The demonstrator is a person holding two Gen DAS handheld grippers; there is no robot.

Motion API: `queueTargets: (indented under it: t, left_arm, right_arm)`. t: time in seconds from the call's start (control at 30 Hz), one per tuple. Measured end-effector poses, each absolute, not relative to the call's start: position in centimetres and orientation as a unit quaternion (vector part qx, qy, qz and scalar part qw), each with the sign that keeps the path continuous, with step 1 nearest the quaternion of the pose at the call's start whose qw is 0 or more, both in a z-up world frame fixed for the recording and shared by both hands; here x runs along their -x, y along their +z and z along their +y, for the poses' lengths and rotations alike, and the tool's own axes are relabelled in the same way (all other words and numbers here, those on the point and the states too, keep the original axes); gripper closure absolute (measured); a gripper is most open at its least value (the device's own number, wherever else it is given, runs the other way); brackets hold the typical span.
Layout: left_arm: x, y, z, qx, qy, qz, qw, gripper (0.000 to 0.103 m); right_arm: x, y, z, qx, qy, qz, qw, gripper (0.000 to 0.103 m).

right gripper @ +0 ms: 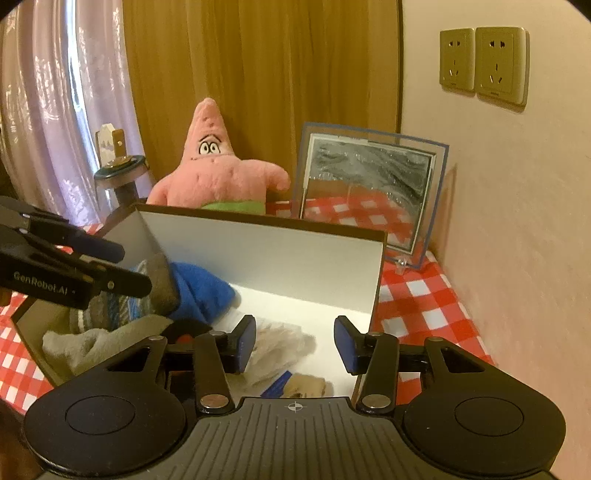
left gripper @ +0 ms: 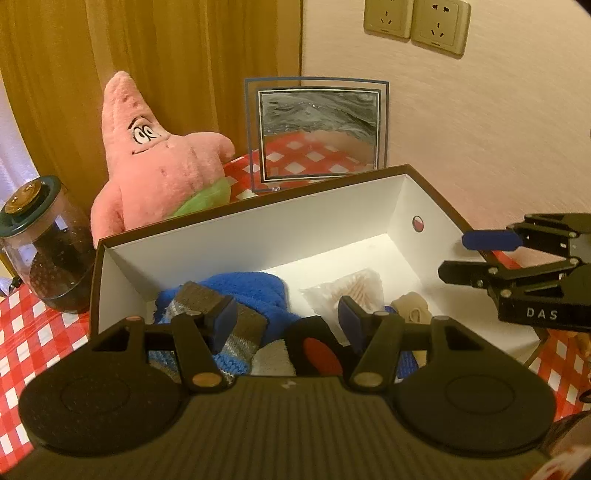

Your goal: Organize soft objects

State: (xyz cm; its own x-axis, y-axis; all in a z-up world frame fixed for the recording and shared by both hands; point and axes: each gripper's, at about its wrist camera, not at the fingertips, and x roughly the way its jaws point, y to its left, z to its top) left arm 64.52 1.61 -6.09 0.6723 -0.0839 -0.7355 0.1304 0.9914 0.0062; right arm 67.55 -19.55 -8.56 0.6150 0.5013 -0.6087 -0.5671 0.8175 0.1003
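Note:
An open box [left gripper: 258,240] with white inner walls stands on the checked cloth. In it lie a blue fluffy cloth [left gripper: 255,291], a grey striped sock [left gripper: 236,332], a black piece with a red oval [left gripper: 317,350], a clear packet of swabs [left gripper: 351,288] and a beige item [left gripper: 412,306]. My left gripper [left gripper: 288,325] hangs open over the box's near left part, pads pressing on nothing. Over the box's right end, my right gripper [right gripper: 295,345] is open above the packet [right gripper: 280,339]. A pink star plush [left gripper: 166,166] sits behind the box.
A lidded jar [left gripper: 48,251] of dark grains stands left of the box. A glass picture frame [left gripper: 317,129] leans by the wall behind it. The wall with sockets [left gripper: 417,22] runs close on the right. A brown curtain [left gripper: 184,44] hangs behind.

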Motion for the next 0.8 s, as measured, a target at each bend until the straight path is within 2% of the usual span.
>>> queueTargets:
  t: [0.67, 0.8]
  left_arm:
    - [-62.0, -4.8, 1.5, -0.022, -0.045, 0.393, 0.918, 0.043]
    - [-61.1, -4.1, 1.7, -0.019, -0.037, 0.386, 0.921, 0.040]
  right_arm:
    - [-64.7, -7.8, -21.2, 0.028, 0.305, 0.327, 0.894, 0.050]
    - [-64.1, -7.4, -21.6, 0.021, 0.304, 0.323, 0.896, 0.049]
